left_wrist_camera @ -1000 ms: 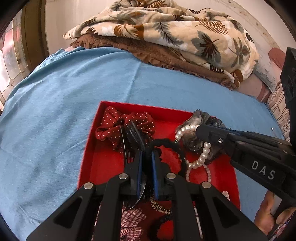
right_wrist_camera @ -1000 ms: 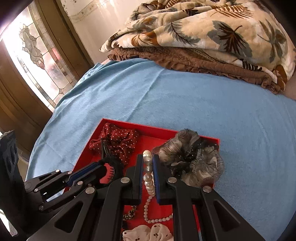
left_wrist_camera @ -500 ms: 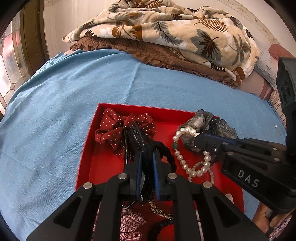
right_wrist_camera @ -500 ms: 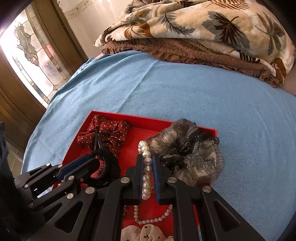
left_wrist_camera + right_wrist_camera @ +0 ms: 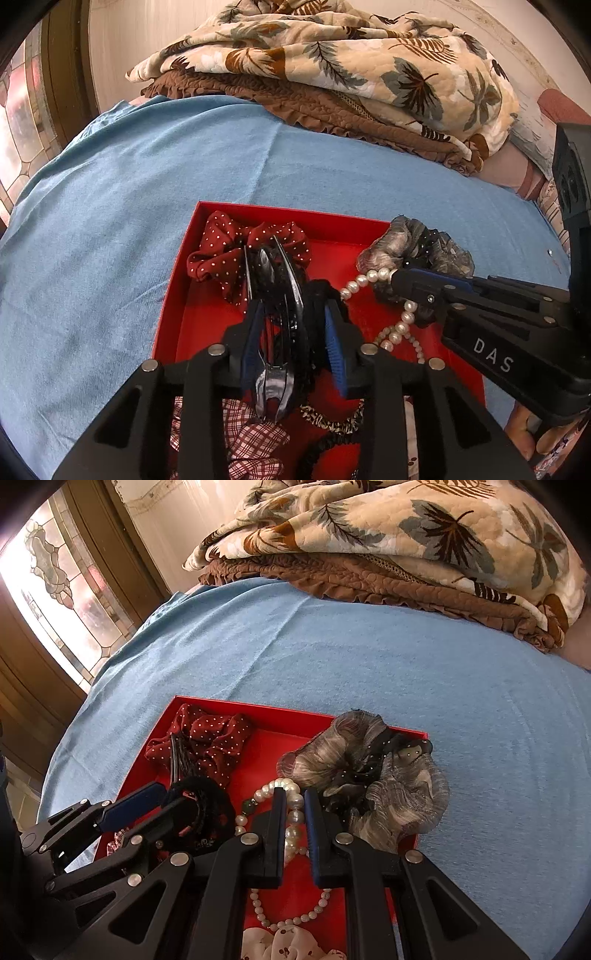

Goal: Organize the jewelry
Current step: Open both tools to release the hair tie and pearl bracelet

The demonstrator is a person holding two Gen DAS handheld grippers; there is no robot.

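Pearl necklace [image 5: 291,812] sits pinched between right tool's [image 5: 295,808] fingers.

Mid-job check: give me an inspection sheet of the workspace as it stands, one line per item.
Surface: blue bedspread under the red tray.
Job's things: pearl strand, dotted maroon scrunchie, grey scrunchie, black claw clip, black hair tie, all in the tray.
Clutter: plaid scrunchie, white scrunchie at the near end.
Grippers: left tongs have just been opening, clip between them; right tongs shut on the pearl strand.
Cables: nothing seen.
Surroundings: folded leaf-print quilt, stained-glass window.
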